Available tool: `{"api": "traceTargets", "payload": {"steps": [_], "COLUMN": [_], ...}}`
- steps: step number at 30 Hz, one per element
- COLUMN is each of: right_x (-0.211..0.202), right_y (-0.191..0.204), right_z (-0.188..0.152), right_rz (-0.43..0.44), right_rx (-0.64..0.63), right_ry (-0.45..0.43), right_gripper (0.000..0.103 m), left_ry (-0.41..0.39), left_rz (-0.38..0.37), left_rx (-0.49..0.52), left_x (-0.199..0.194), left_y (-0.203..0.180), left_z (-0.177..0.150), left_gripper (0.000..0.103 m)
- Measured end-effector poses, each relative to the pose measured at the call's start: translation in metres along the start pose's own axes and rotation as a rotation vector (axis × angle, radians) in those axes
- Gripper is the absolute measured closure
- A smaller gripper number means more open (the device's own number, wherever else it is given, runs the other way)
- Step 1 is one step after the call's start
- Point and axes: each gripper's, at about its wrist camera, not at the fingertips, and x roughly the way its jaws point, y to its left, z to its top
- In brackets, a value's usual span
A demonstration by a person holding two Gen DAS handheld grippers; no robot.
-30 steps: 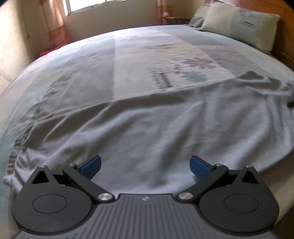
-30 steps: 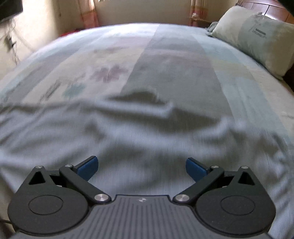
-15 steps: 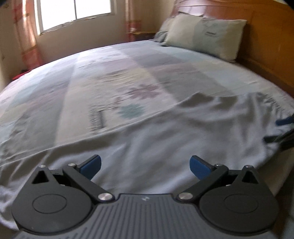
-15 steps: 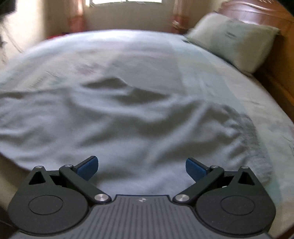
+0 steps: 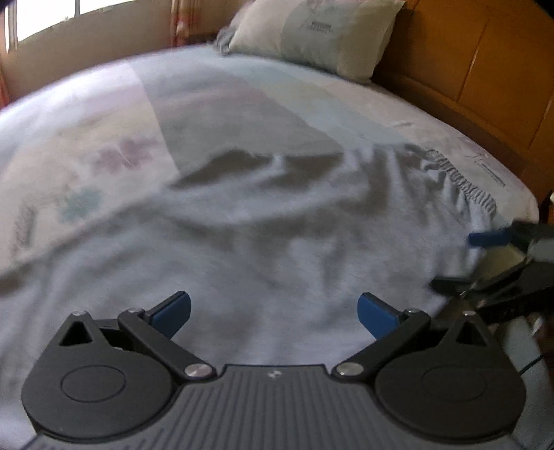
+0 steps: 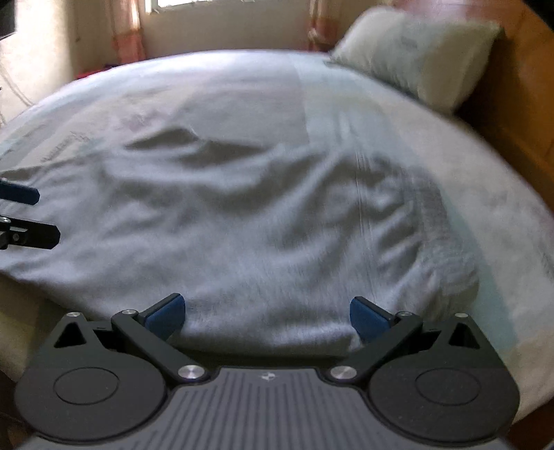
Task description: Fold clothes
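Jaws of the left gripper (image 5: 273, 313) and right gripper (image 6: 266, 315) at bottom centre stand wide apart, holding nothing. Beyond them a rumpled grey garment (image 6: 259, 221) spreads across mid-frame on the bed (image 6: 242, 79). Farther back, a pillow (image 5: 311, 33) lies against the wooden headboard (image 5: 484, 69) at upper right.

The left gripper (image 5: 273, 313) now faces further right than before: the pillow (image 5: 318, 33) sits top centre, the wooden headboard (image 5: 484, 69) fills the upper right, and the right gripper (image 5: 484, 256) shows larger at the right edge. The grey garment (image 6: 259, 221) looks more rumpled.
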Motion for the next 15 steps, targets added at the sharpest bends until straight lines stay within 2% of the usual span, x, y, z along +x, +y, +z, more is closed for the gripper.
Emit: {"api": "traceTargets", "payload": {"steps": [3, 5, 7, 10, 15], "right_x": [-0.004, -0.005, -0.005, -0.004, -0.004], "right_y": [-0.005, -0.005, -0.004, -0.004, -0.005], "right_z": [-0.008, -0.012, -0.015, -0.017, -0.02], "right_rz": [0.03, 0.037, 0.041, 0.045, 0.048], "right_rx": [-0.007, -0.032, -0.043, -0.043, -0.045], "right_ry": [-0.026, -0.033, -0.047, -0.066, -0.081], "right_gripper": [0.0, 0.0, 0.0, 0.0, 0.0], "left_ry": [0.073, 0.073, 0.085, 0.038, 0.005], "left_rz": [-0.018, -0.015, -0.01, -0.028, -0.156], "left_rx": [-0.013, -0.01, -0.026, -0.038, -0.067], "left_x": [0.017, 0.017, 0.014, 0.01, 0.035], "left_y": [-0.004, -0.004, -0.003, -0.007, -0.021], "left_z": [-0.009, -0.011, 0.0, 0.023, 0.061], "left_gripper": [0.001, 0.001, 0.001, 0.001, 0.001]}}
